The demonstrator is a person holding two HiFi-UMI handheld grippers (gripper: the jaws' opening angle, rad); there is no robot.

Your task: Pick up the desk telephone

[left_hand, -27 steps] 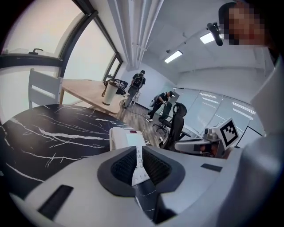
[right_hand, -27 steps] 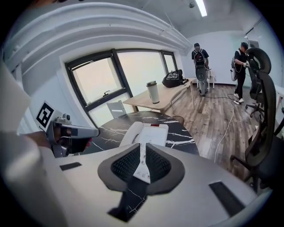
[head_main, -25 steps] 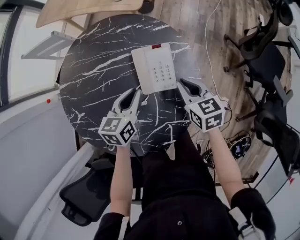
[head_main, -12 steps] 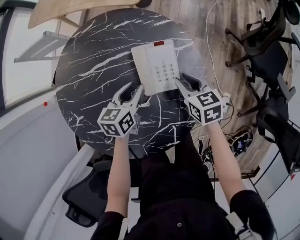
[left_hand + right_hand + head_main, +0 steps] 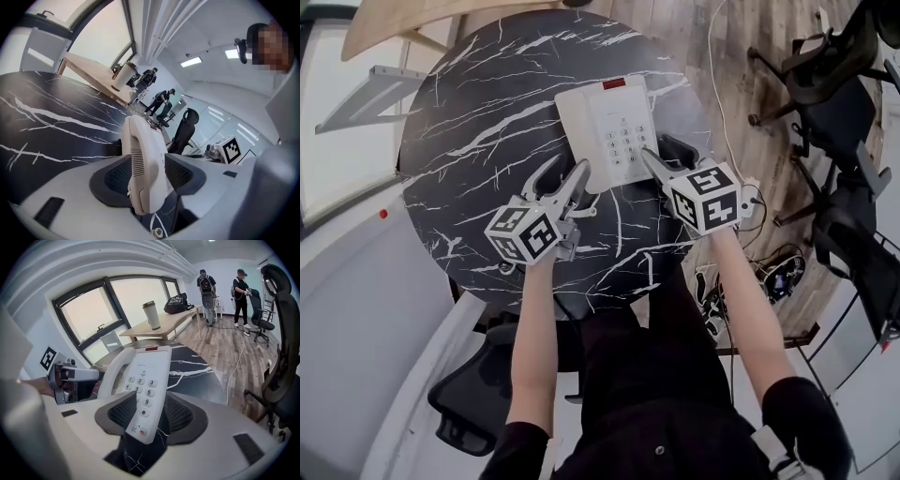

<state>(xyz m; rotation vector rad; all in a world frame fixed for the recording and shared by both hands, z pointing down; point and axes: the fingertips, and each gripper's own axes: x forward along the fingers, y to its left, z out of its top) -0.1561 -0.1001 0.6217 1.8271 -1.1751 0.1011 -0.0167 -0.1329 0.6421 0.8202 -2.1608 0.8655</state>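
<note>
A white desk telephone (image 5: 609,131) lies flat on a round black marble table (image 5: 469,187). Its handset is along its left side and its keypad faces up. My left gripper (image 5: 565,178) is at the phone's near left corner. In the left gripper view the handset's end (image 5: 143,159) stands between the jaws of that gripper (image 5: 147,176), which have just been opening. My right gripper (image 5: 661,155) is at the near right corner. Its jaws (image 5: 150,416) have also just been opening, and they straddle the keypad corner (image 5: 147,385) with small gaps beside the pads.
Black office chairs (image 5: 834,103) stand on the wooden floor at the right, and a white cable (image 5: 722,94) runs past the table. A light wooden desk (image 5: 441,19) lies beyond the table, with a cup (image 5: 152,314) on it. Two people (image 5: 241,282) stand far off.
Both grippers have come down and forward to the phone's near edge. Their jaws went from shut to open, and each now straddles a near corner. The phone has not moved on the table.
</note>
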